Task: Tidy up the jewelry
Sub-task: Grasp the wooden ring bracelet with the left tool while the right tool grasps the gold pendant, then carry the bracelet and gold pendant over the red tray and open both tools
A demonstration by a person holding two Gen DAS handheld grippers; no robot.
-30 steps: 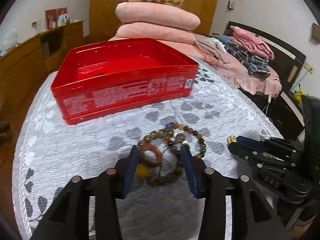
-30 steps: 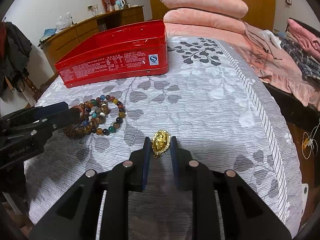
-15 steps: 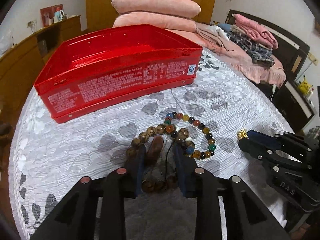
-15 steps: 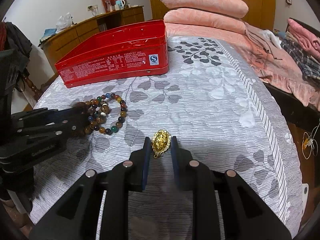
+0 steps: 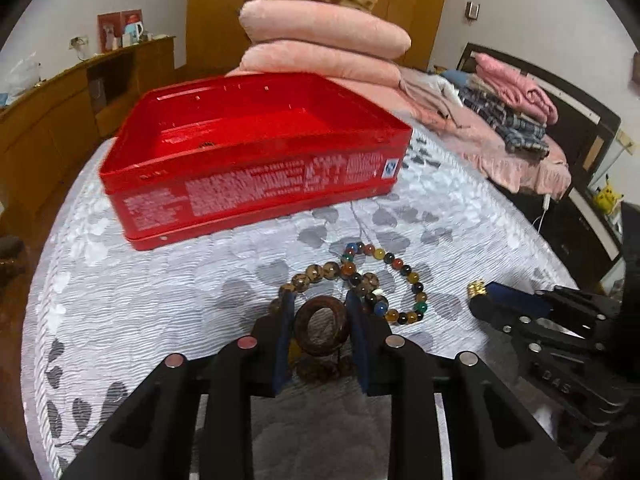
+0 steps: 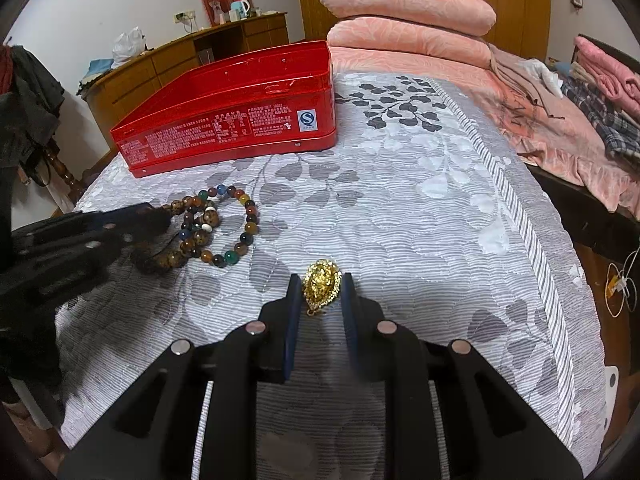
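The left gripper [image 5: 320,312] has its jaws just closed in on a brown wooden ring [image 5: 322,325], and the blue pads now press on both sides of the ring, which stands upright between them. A dark cord and a yellowish bead hang below the ring, partly hidden by the fingers. Just past the fingertips 2 beaded bracelets lie overlapping on the grey leaf-patterned bedspread [image 5: 160,288]: a brown speckled bracelet [image 5: 320,272] and a multicoloured bracelet [image 5: 400,280]. Whether the ring's cord joins the brown bracelet cannot be told.

The right gripper [image 6: 319,292] is clamped on a gold pendant [image 6: 321,285], pinched between its 2 blue pads, low over the bedspread and to the right of the bracelets.

An open red tin box [image 5: 248,168] sits on the bed beyond the bracelets, its printed side facing the cameras. Behind it, pink folded quilts [image 6: 408,16] are stacked.
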